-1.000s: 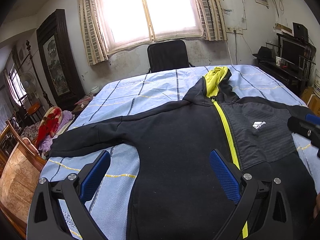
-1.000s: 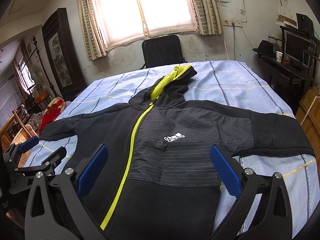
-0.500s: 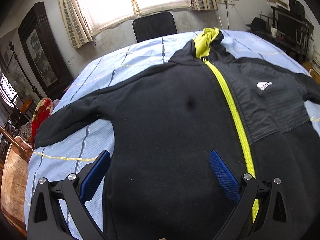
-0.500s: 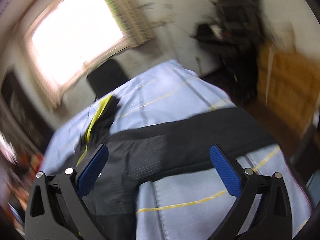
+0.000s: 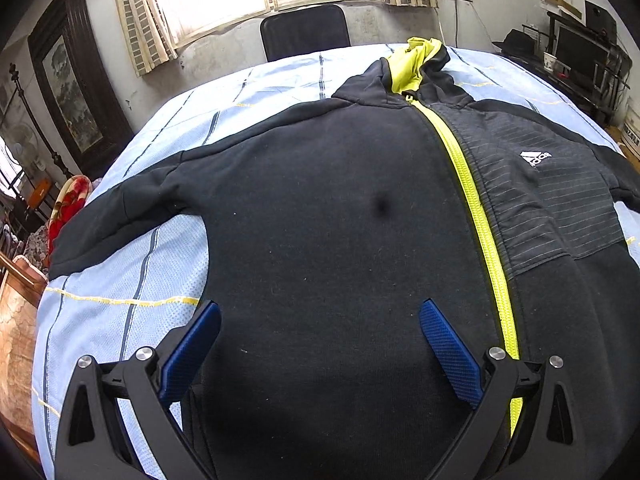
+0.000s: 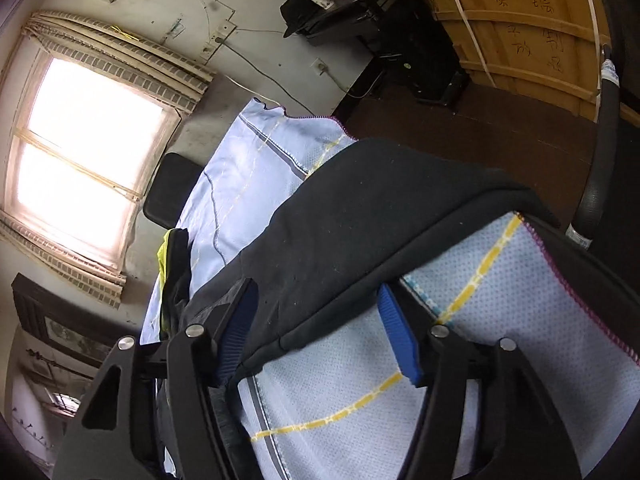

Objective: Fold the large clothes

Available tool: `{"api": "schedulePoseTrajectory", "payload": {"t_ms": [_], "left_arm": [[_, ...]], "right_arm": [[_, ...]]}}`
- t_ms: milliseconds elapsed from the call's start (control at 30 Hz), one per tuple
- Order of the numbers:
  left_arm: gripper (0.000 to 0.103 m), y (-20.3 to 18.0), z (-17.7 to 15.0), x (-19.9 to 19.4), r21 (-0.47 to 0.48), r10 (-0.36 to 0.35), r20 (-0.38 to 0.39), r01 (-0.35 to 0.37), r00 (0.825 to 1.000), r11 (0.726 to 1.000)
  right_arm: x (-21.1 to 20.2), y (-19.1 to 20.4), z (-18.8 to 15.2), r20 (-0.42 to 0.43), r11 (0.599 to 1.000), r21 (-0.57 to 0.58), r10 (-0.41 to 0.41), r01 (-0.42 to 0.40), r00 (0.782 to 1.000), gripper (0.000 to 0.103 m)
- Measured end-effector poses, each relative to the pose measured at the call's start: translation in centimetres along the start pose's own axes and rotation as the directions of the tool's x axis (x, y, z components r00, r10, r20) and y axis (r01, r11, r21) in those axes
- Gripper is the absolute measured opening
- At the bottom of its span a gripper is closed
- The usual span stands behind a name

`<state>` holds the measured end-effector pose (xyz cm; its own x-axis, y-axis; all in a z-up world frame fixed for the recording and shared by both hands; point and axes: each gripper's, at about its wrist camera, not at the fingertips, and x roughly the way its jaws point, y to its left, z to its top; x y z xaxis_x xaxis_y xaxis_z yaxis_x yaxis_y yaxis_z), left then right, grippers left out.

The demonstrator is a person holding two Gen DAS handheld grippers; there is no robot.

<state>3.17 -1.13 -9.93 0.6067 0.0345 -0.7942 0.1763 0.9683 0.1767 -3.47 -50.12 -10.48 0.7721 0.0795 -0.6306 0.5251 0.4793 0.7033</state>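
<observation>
A black zip hoodie [image 5: 328, 208] with a yellow-green zipper [image 5: 476, 208] and hood lining lies flat, front up, on a light blue sheet [image 5: 120, 280]. My left gripper [image 5: 318, 344] is open and hovers low over the hoodie's lower left front panel. In the right wrist view, my right gripper [image 6: 316, 324] is open and tilted, with the hoodie's right sleeve [image 6: 360, 216] lying between its blue fingers [image 6: 396, 336], close to the sheet. The sleeve's cuff end reaches the table's right edge.
The sheet's right edge [image 6: 568, 280] drops to a dark floor. A wooden crate [image 6: 528, 28] and a dark desk [image 6: 360, 12] stand to the right. A black chair [image 5: 306, 30] stands at the far side under the window. Wooden furniture [image 5: 16, 320] sits at the left.
My left gripper dropped lower and closer over the hoodie's front. My right gripper swung right, tilted, and came down around the right sleeve.
</observation>
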Motion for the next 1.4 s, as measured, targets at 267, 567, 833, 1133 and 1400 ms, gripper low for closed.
{"api": "schedulePoseTrajectory", "payload": {"t_ms": [267, 567, 833, 1133, 1400], "left_arm": [[0.100, 0.1, 0.1, 0.1, -0.011, -0.010, -0.006, 0.010, 1.000, 1.000], [0.100, 1.1, 0.7, -0.6, -0.022, 0.059, 0.037, -0.058, 0.998, 0.998], [0.100, 5.2, 1.6, -0.3, -0.161, 0.058, 0.014, -0.055, 0.998, 0.985], [0.100, 6.3, 1.6, -0.4, -0.189, 0.054, 0.005, -0.052, 0.999, 0.981], [0.100, 6.9, 1.8, -0.3, -0.202, 0.037, 0.002, -0.035, 0.999, 0.979]], "right_arm": [[2.2, 2.2, 1.2, 0.084, 0.993, -0.020, -0.112, 0.114, 0.990, 0.056], [3.0, -2.2, 3.7, 0.110, 0.990, 0.143, -0.034, 0.018, 0.993, 0.006], [0.0, 6.5, 2.1, 0.171, 0.979, -0.202, 0.056, -0.020, 0.984, 0.004], [3.8, 21.9, -11.8, 0.014, 0.612, -0.791, 0.002, 0.010, 1.000, 0.008], [8.6, 19.7, -19.8, -0.194, 0.399, -0.911, -0.206, -0.099, 0.959, 0.038]]}}
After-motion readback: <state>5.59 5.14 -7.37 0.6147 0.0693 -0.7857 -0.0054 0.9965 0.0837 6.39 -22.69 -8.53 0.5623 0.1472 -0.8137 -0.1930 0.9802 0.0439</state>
